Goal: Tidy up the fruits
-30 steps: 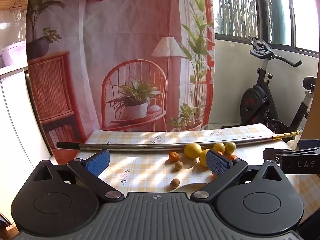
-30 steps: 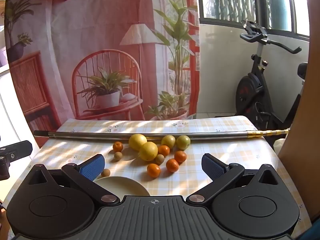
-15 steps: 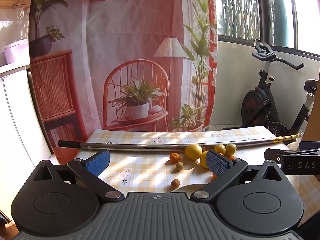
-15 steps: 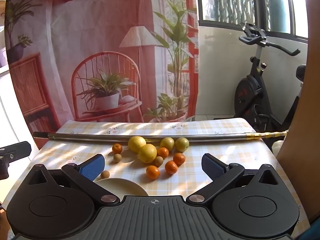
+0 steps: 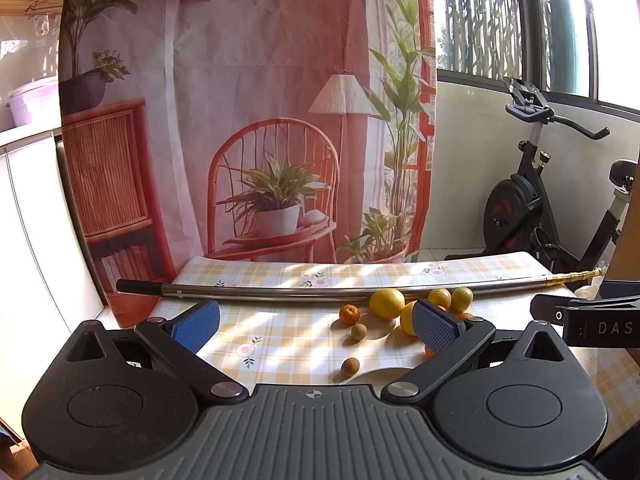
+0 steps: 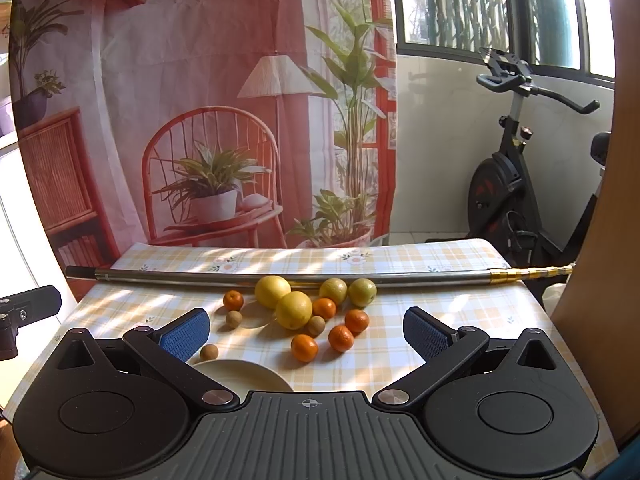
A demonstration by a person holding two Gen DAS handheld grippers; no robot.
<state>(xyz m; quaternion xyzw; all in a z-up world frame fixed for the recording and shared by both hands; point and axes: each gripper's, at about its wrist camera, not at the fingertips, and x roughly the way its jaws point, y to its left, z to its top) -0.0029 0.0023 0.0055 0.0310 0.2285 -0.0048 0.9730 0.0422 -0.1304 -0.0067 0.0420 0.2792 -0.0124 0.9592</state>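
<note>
Fruit lies loose on the checked tablecloth (image 6: 440,320): two big yellow lemons (image 6: 293,309), two smaller yellow-green fruits (image 6: 362,291), several small oranges (image 6: 341,337) and three small brown round fruits (image 6: 209,352). A cream plate (image 6: 244,374) lies empty at the near edge, partly hidden by the gripper body. My right gripper (image 6: 306,330) is open and empty, held above the near side of the fruit. My left gripper (image 5: 316,322) is open and empty, left of the pile; the lemons (image 5: 386,303) and plate (image 5: 380,375) show there too.
A long metal pole (image 6: 280,278) lies across the table just behind the fruit. A printed fabric backdrop (image 6: 200,100) hangs behind the table. An exercise bike (image 6: 516,184) stands at the back right. A wooden panel (image 6: 592,260) borders the right side.
Both grippers have drifted slightly; the view has shifted a little. The fruit and plate have not moved. Both grippers stay open.
</note>
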